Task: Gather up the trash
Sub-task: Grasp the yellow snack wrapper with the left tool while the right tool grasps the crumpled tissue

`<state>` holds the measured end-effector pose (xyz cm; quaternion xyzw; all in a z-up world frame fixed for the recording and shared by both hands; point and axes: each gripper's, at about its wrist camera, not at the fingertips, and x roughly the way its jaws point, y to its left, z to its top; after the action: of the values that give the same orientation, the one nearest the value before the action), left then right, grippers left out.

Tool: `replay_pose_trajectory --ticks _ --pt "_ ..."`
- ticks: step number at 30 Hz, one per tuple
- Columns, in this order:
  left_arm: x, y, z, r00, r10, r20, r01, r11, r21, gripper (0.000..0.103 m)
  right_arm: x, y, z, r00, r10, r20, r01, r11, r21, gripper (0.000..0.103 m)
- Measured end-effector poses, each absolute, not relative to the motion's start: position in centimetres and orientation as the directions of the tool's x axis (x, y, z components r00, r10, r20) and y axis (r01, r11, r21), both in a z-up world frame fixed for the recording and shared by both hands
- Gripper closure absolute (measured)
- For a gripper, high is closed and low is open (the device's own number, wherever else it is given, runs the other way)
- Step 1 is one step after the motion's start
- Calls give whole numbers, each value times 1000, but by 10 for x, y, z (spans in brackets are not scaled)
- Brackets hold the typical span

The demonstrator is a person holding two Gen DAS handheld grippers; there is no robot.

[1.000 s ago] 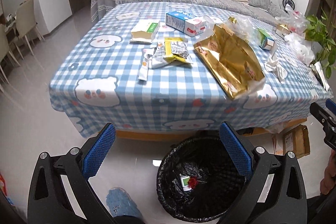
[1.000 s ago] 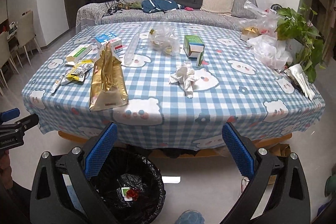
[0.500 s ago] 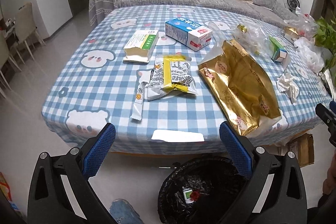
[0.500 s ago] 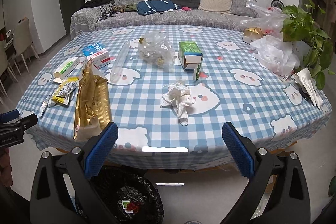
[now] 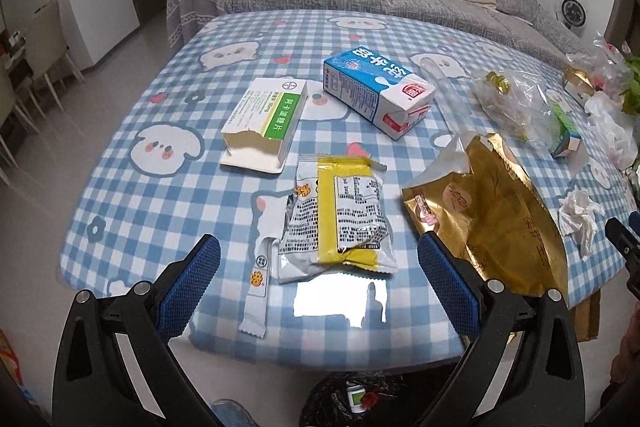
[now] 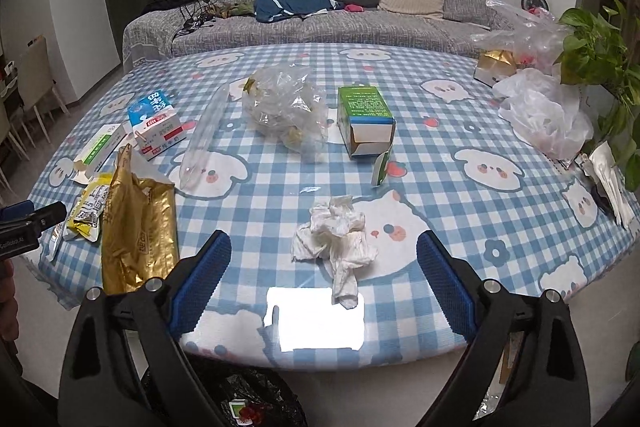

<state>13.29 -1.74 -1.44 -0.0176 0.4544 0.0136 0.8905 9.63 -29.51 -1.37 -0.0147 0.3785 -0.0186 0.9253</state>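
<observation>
Checked-cloth counter (image 5: 152, 211) is littered, with the black-lined bin (image 6: 248, 403) on the floor at its near edge. Both tongs hang wide open and empty: left tongs (image 5: 320, 277) frame the yellow snack wrapper (image 5: 344, 219) at 12 o'clock, right tongs (image 6: 323, 269) the crumpled tissue (image 6: 336, 239). Looks like the reach-in step; next, drop onto each and pinch, leaving the milk carton (image 5: 378, 93) farther back for later.

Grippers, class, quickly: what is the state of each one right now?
Left gripper: open, holding nothing, above the snack wrapper.
Right gripper: open, holding nothing, above the tissue.
</observation>
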Motion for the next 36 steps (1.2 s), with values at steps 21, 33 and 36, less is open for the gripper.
replay_pose_trajectory --ticks 21,33,36 --pt "189 -15 -58 499 38 -866 -66 998 6 9 143 -301 -53 614 -20 -789 36 999 2 42" --pt "187 -19 -61 490 45 -870 -65 998 15 39 146 -301 -61 585 -12 -811 33 999 9 64" --pt "186 -23 -59 490 39 -871 -53 998 15 47 147 -301 -61 583 -10 -813 32 999 11 69"
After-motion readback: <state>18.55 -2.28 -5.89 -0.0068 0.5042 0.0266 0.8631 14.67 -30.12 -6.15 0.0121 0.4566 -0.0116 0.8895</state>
